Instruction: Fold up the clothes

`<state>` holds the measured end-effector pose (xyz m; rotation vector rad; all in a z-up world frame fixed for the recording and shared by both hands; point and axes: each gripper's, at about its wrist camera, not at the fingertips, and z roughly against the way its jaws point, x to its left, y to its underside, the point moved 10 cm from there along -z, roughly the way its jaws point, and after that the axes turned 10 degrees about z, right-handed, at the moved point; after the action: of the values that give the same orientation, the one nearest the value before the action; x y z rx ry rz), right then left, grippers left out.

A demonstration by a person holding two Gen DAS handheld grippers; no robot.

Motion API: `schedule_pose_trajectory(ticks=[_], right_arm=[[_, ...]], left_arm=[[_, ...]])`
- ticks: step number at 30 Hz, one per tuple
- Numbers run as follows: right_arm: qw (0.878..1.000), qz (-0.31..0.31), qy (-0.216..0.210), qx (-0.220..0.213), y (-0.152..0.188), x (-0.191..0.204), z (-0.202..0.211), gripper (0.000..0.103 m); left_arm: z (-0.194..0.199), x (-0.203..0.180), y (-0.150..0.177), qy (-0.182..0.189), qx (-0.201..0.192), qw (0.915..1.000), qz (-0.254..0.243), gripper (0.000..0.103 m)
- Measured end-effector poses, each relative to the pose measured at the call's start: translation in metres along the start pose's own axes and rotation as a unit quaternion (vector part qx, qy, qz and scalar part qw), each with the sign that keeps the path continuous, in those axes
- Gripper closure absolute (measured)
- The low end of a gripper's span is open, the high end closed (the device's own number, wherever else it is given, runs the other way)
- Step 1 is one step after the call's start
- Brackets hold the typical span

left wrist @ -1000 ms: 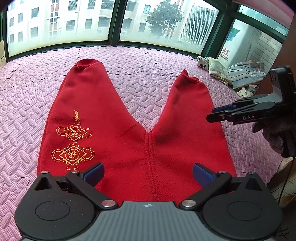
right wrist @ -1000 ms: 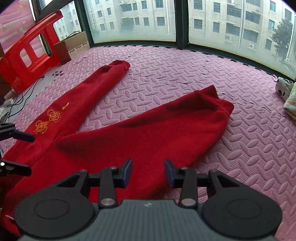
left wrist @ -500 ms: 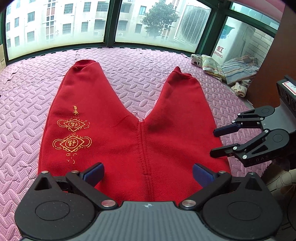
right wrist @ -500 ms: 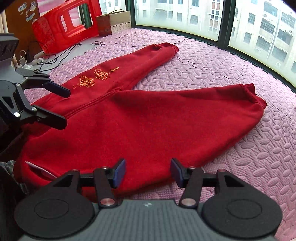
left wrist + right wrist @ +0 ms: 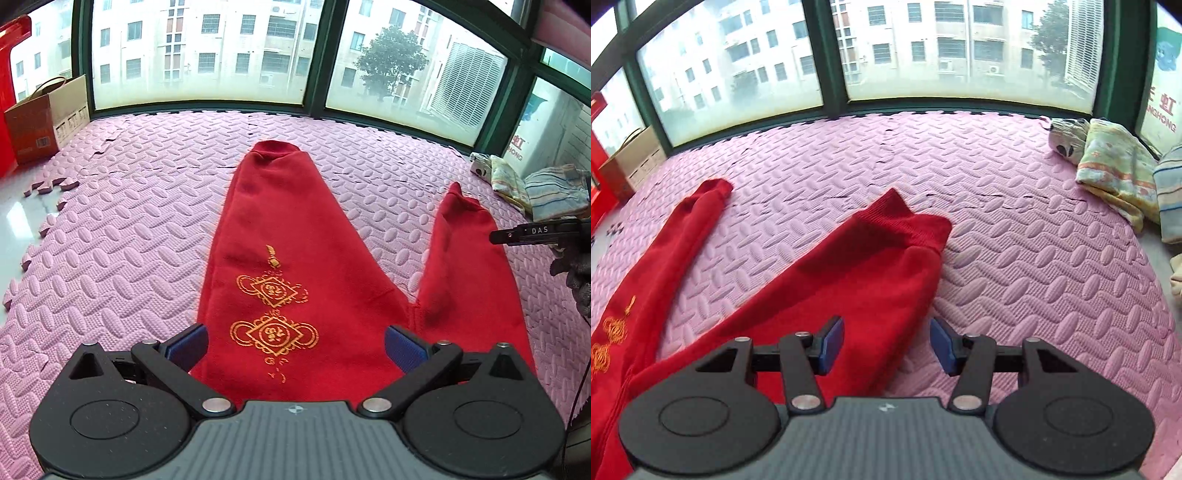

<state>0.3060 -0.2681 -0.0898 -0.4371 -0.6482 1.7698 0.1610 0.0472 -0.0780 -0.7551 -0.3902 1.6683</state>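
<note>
On the pink embossed foam floor mat (image 5: 129,236), the red fleece trousers with gold embroidery (image 5: 295,280) lie flat, legs splayed toward the window. To fold well, each claw should probably bite a waistband corner squarely. The left claw (image 5: 295,345) gapes wide and empty over the waist; the right claw (image 5: 886,345), jaws just parted, hovers empty at the outer leg edge.

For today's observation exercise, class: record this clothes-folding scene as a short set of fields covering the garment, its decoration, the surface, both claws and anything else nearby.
garment: red trousers, spread flat, legs apart in a V
decoration: gold embroidery on one leg
surface: pink foam mat
left claw: open, above the embroidered leg, holding nothing
right claw: open, above the outer edge of the other leg, holding nothing
nearby: pile of clothes at the mat's edge; cardboard box by the window
</note>
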Motion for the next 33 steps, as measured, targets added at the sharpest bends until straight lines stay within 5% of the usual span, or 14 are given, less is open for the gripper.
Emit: schedule_pose_trajectory(ticks=[4,6,15,23,29,33], right_arm=[[0.999,-0.041,0.004,0.001,-0.012,-0.018,-0.023,0.057],[0.999,-0.045,0.005,0.006,-0.015,-0.021,-0.03,0.073],[1.0,-0.006,0.019,0.006,-0.046,-0.016,-0.058,0.092],[0.999,0.02,0.044,-0.005,-0.089,-0.018,-0.086,0.094],[0.994,0.082,0.068,-0.013,-0.106,-0.001,-0.085,0.081],[0.989,0.139,0.038,-0.025,-0.12,0.035,-0.07,0.073]], left_arm=[[-0.005,0.017,-0.011,-0.015,-0.007,0.9998,0.014,0.0],[-0.008,0.022,-0.013,-0.017,-0.006,0.9997,0.016,0.0],[-0.032,0.029,-0.014,-0.029,0.008,0.9994,0.019,0.0],[-0.048,0.033,-0.019,-0.04,0.013,0.9988,0.025,0.0],[-0.045,0.035,-0.025,-0.029,0.01,0.9988,0.038,0.0],[-0.036,0.031,-0.022,-0.017,0.009,0.9994,0.029,0.0]])
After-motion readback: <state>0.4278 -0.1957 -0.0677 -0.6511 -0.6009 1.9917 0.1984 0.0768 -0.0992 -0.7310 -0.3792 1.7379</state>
